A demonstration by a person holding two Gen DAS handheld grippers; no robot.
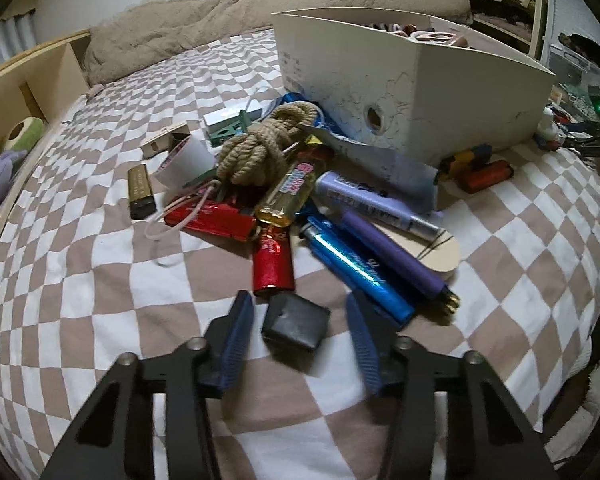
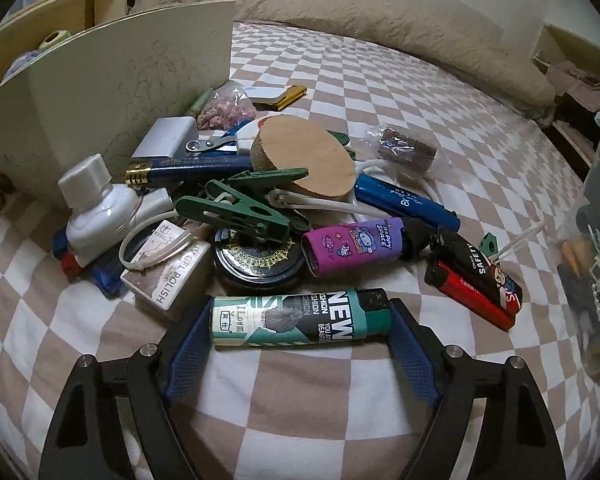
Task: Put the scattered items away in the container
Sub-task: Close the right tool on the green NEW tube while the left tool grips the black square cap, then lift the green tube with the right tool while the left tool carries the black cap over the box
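Care matters here: the left gripper (image 1: 298,322), jaws wide and holding nothing, straddles the black block (image 1: 295,327), so close squarely before lifting toward the white container (image 1: 412,92) at one o'clock, while the right gripper (image 2: 300,322) brackets the teal can (image 2: 300,318) lengthwise, grip unconfirmed.

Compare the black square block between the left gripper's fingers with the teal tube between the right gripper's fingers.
The black square block is small, flat and plain; the teal tube is long, round and printed with lettering. The block leaves gaps to the left gripper; the tube spans the right gripper. Both lie on the checkered bedsheet.
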